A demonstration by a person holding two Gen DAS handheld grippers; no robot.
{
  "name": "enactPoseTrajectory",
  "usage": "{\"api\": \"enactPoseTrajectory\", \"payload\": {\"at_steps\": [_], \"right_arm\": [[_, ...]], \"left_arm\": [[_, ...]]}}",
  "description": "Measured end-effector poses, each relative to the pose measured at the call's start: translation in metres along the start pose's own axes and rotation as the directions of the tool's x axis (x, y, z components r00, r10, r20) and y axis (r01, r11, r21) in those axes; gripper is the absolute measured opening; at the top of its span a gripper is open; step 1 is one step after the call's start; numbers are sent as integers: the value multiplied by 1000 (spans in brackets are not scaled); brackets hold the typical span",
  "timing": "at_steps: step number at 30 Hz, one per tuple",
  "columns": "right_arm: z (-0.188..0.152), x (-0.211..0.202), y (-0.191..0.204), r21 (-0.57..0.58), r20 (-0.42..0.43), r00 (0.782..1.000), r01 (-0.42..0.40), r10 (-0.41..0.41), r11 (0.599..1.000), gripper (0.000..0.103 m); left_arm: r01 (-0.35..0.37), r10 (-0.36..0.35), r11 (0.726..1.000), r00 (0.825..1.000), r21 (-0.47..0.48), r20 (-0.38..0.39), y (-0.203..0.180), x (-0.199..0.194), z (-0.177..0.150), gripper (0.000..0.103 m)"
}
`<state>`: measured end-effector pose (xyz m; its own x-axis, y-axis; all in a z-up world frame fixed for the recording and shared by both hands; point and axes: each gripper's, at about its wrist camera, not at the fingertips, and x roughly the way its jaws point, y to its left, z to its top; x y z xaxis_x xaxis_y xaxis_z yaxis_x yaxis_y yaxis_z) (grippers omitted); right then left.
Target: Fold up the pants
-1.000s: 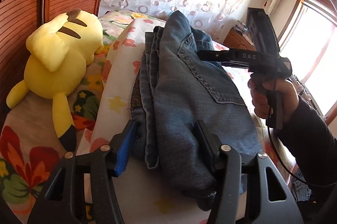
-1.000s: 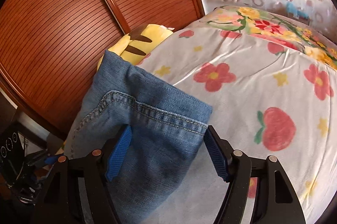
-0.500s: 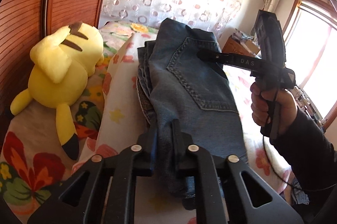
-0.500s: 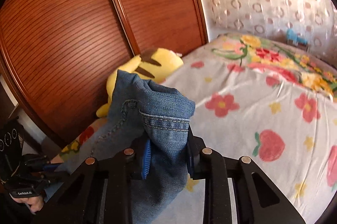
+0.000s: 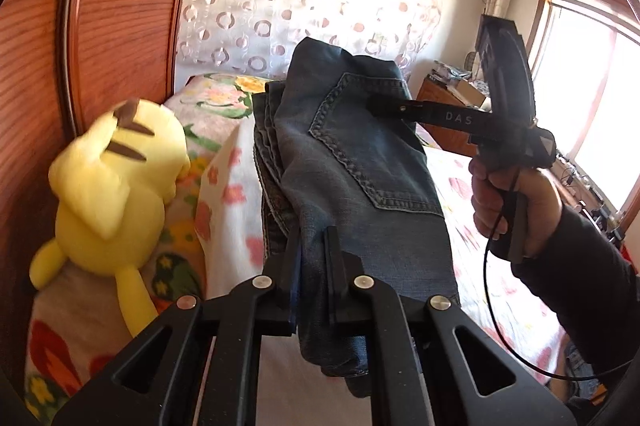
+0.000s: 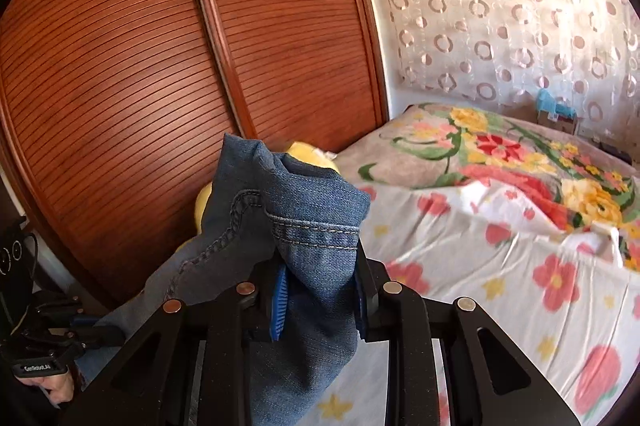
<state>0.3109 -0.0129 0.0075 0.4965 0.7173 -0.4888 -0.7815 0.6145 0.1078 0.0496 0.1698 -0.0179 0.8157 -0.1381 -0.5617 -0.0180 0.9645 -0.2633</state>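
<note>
The folded blue jeans (image 5: pixel 360 177) hang in the air above the bed, held at both ends. My left gripper (image 5: pixel 312 242) is shut on the near end of the jeans. My right gripper (image 6: pixel 320 266) is shut on the far end, by the back pocket seam of the jeans (image 6: pixel 304 209). In the left wrist view the right gripper (image 5: pixel 376 103) reaches in from the right, held by a hand (image 5: pixel 516 201). In the right wrist view the left gripper's handle (image 6: pixel 40 366) shows at the lower left.
A bed with a white flowered sheet (image 6: pixel 500 266) and a floral blanket (image 6: pixel 500 145) lies below. A yellow plush toy (image 5: pixel 112 185) sits on the bed's left side against wooden wardrobe doors (image 6: pixel 160 65). A window (image 5: pixel 592 105) and a wooden cabinet (image 5: pixel 444 105) stand at the right.
Both grippers have shut on the jeans and lifted them off the bed. The jeans now hang between them, higher than before.
</note>
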Motion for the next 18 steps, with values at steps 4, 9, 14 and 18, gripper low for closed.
{"api": "enactPoseTrajectory", "payload": {"at_steps": [4,9,14,18], "right_arm": [[18,17,-11,-2,2,1000,31,-31,1000,27],[41,43,-22,-12,-4,997,72,-72,997,27],[56,76,-40,4,-28,996,89,-89,996,27],[59,106,-52,3,-62,994,89,-88,996,29]], "left_arm": [[-14,14,1000,1000,16,-6,13,26,25,10],[-29,30,999,999,38,-21,25,59,52,10],[-48,50,997,998,60,-39,30,87,67,10],[-68,71,996,995,52,-68,41,109,68,10]]}}
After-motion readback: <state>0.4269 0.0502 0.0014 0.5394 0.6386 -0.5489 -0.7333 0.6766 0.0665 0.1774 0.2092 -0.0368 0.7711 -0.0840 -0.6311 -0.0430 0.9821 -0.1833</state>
